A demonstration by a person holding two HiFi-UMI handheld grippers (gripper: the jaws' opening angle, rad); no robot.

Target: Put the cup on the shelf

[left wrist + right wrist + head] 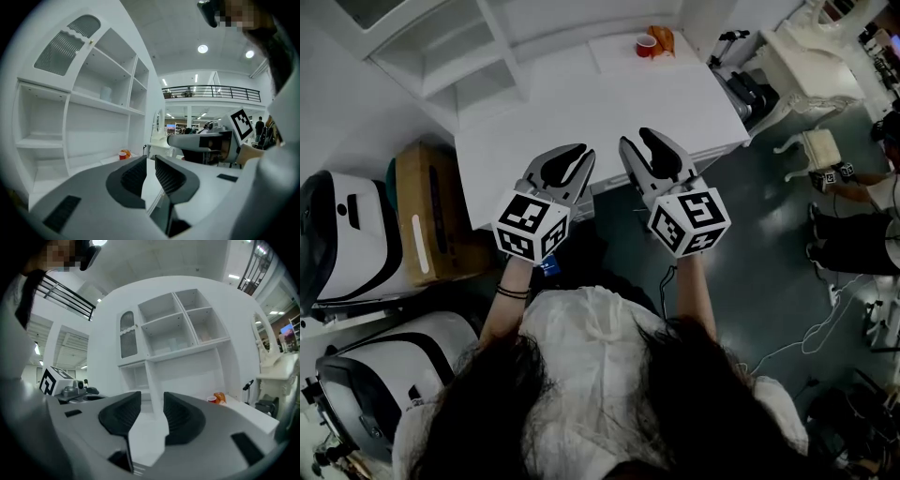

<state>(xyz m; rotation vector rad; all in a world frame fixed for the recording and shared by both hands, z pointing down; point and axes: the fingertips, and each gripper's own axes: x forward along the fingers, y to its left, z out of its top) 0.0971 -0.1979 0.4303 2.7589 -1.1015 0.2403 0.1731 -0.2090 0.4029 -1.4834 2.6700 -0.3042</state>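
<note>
Your left gripper (567,161) and right gripper (637,141) are side by side over the near edge of the white table (581,103), both pointing across it toward the shelf (450,47).

In the left gripper view, your left gripper's (150,161) jaws stand a little apart, leaving a narrow slot. Only bare tabletop shows through it, and the pads press on nothing. In the right gripper view, your right gripper's (152,399) jaws also stand apart, with a somewhat wider gap. Nothing is between them either.

The red cup (646,44) is upright on the table, far ahead of both pairs of jaws, at the far end near the back corner. An orange thing (662,39) sits just beside it, too small to identify. From your left jaws the cup (123,155) shows beyond the left fingertip, low in front of the shelf (93,93). From your right jaws the cup (212,399) lies off past the right jaw, below the shelf's (173,329) open compartments. Neither gripper is near it.
</note>
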